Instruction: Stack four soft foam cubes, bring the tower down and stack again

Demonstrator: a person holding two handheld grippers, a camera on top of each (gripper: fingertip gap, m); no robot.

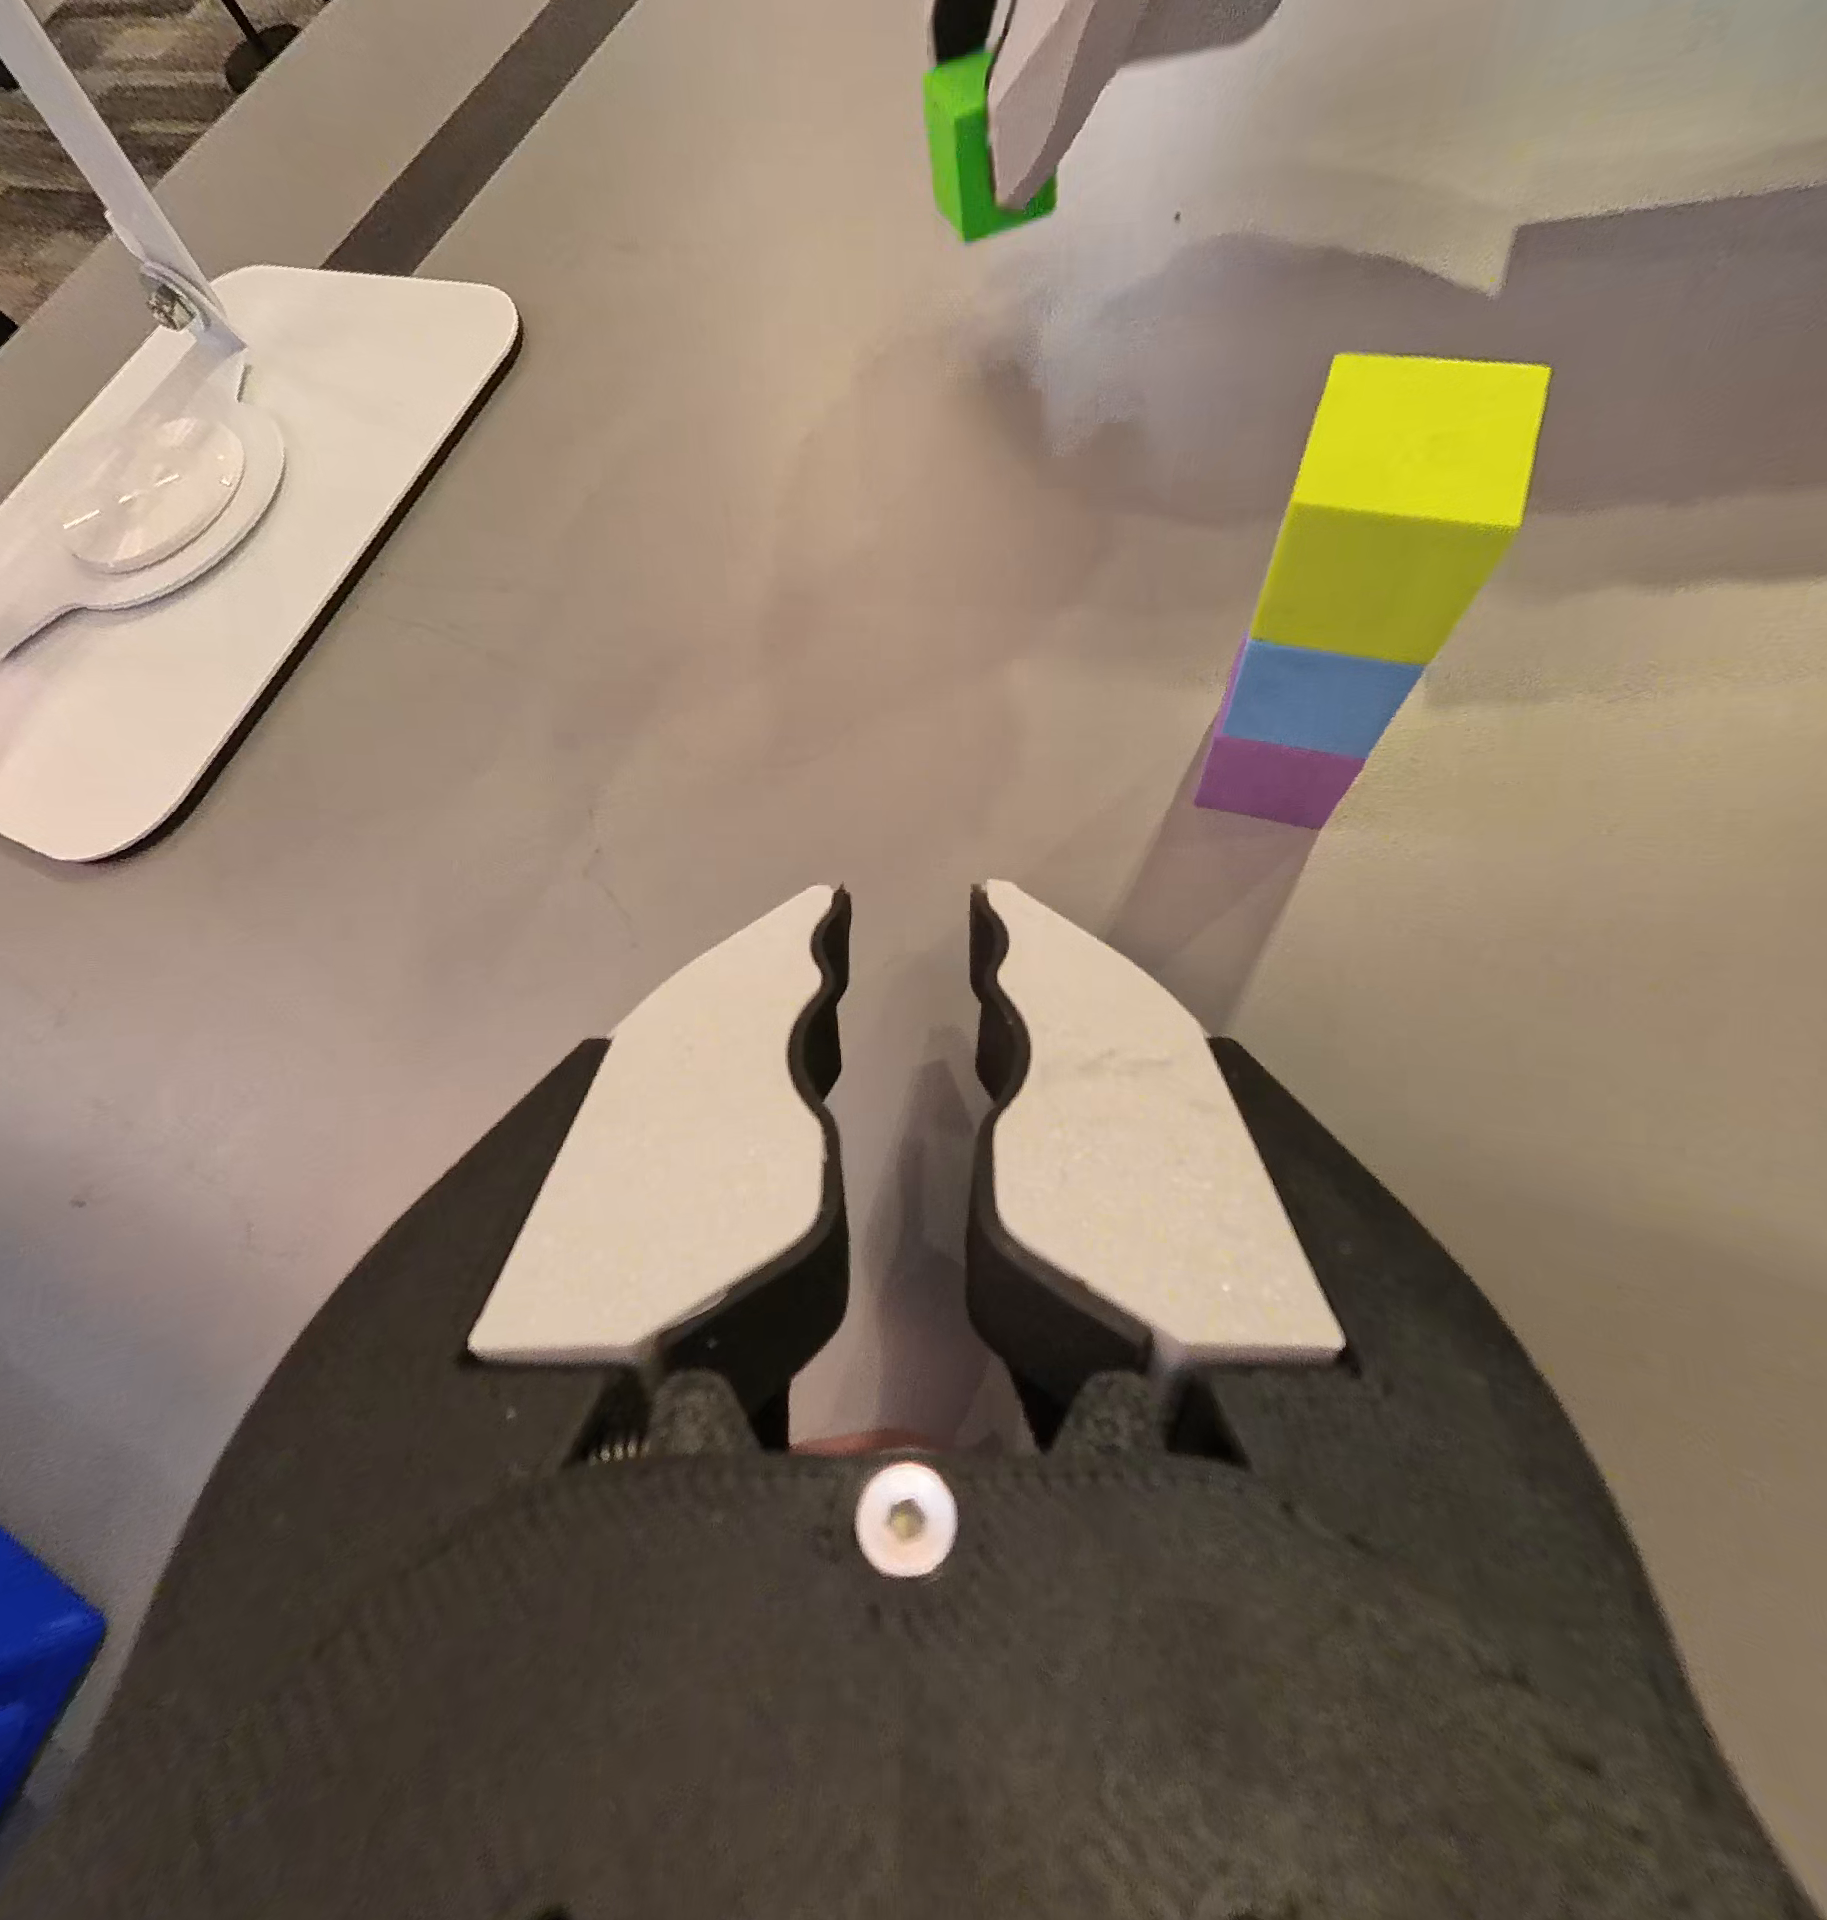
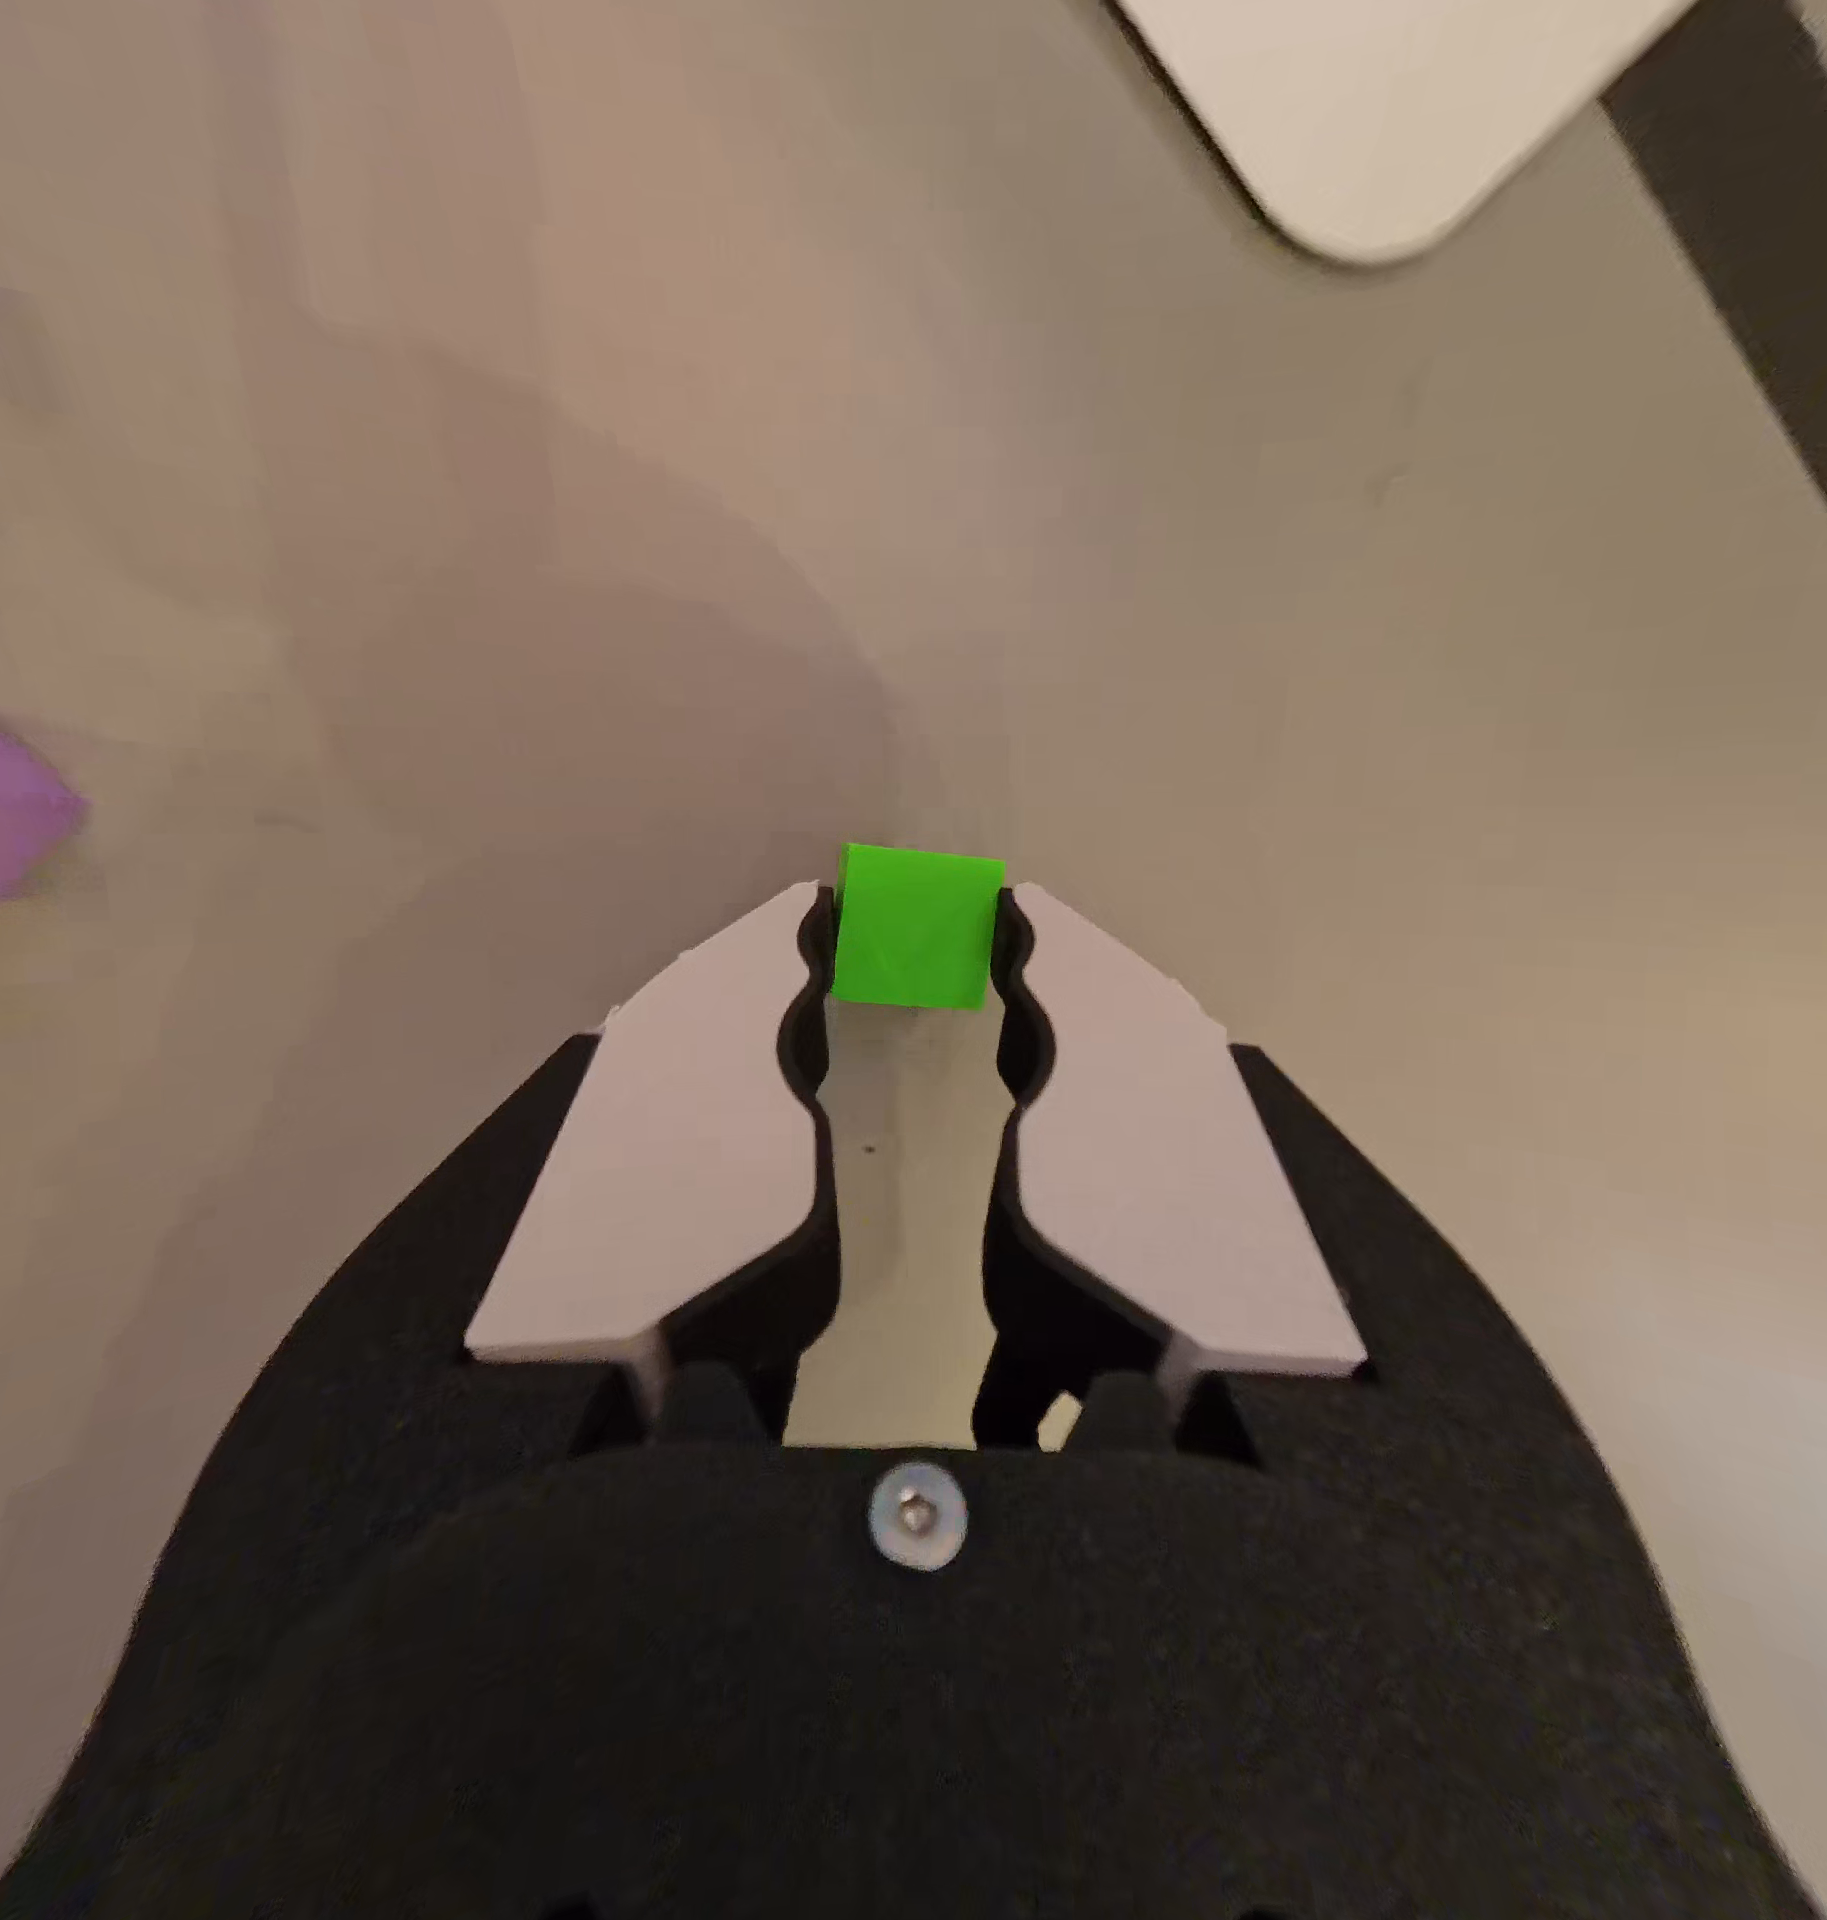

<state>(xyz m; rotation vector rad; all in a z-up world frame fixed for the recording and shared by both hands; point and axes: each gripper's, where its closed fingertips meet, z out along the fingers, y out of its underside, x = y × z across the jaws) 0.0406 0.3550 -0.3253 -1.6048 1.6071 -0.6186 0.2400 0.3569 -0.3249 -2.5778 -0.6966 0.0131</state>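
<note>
Right gripper [image 2: 914, 894] clamped on the green cube [image 2: 914, 930]; left gripper [image 1: 909, 899] parted, nothing between its pads.

Table [image 1: 680, 623] grey. I count one lamp base [image 1: 265, 520], white, far left; one blue bin [image 1: 5, 1683] at my near left. Tower [image 1: 1356, 603] of three stands right of my left gripper: purple cube [image 1: 1278, 779] lowest, blue cube [image 1: 1314, 696], yellow cube [image 1: 1408, 499] on top. Green cube held off the table, well apart beyond the tower.

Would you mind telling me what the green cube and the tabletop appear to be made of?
Green cube: probably foam, matte and uniformly coloured with no glare; the right gripper pinches it between both pads, without clear denting. Tabletop: a smooth grey surface, perhaps laminate, with a soft sheen and faint reflections; the exact material is unclear.
</note>
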